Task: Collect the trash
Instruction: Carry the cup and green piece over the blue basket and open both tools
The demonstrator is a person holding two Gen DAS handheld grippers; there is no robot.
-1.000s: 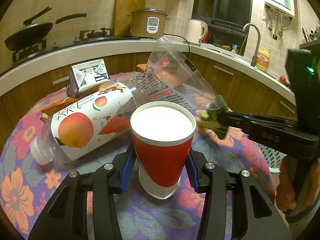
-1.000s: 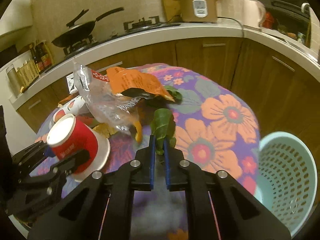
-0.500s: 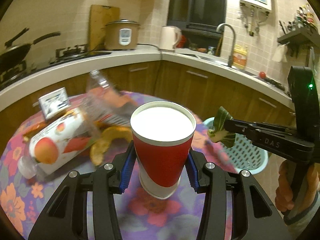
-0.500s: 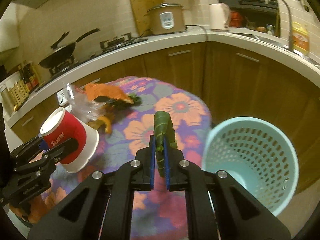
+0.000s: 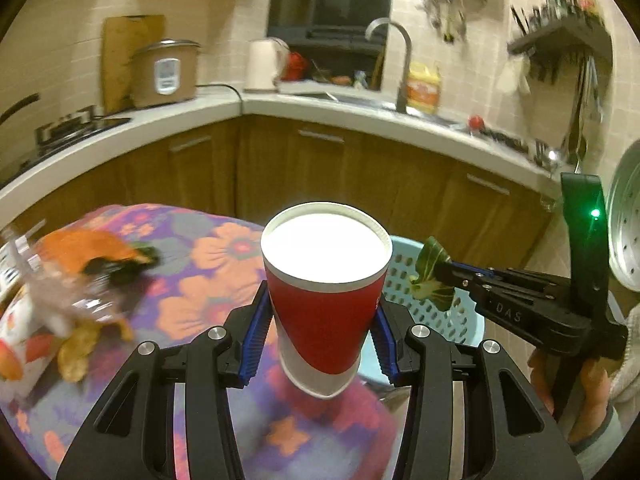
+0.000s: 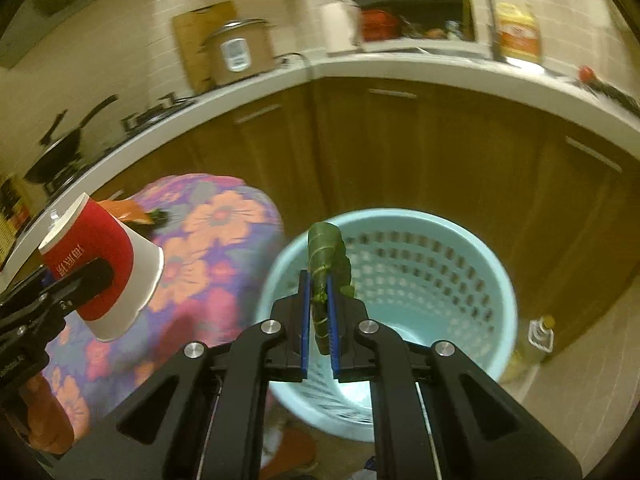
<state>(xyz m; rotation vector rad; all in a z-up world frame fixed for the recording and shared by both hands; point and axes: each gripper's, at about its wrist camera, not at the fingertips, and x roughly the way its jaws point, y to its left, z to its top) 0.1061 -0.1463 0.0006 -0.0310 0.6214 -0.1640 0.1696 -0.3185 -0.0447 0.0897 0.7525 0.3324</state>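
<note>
Letters "DAS" in grey on the black body of the right gripper (image 5: 434, 276), white Chinese characters on red paper cup (image 6: 96, 264), too blurred to read

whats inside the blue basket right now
Nothing visible in the basket: the right wrist view shows bare perforated wall and a pale floor. The leaf pinched in the right gripper hangs above it, and the gripper hides the near part of the floor.

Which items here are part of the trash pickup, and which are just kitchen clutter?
Job:
red paper cup in left gripper
green leaf in right gripper
blue bin
wrappers on flowered table

Lying about:
rice cooker
kettle
cutting board
faucet
</note>
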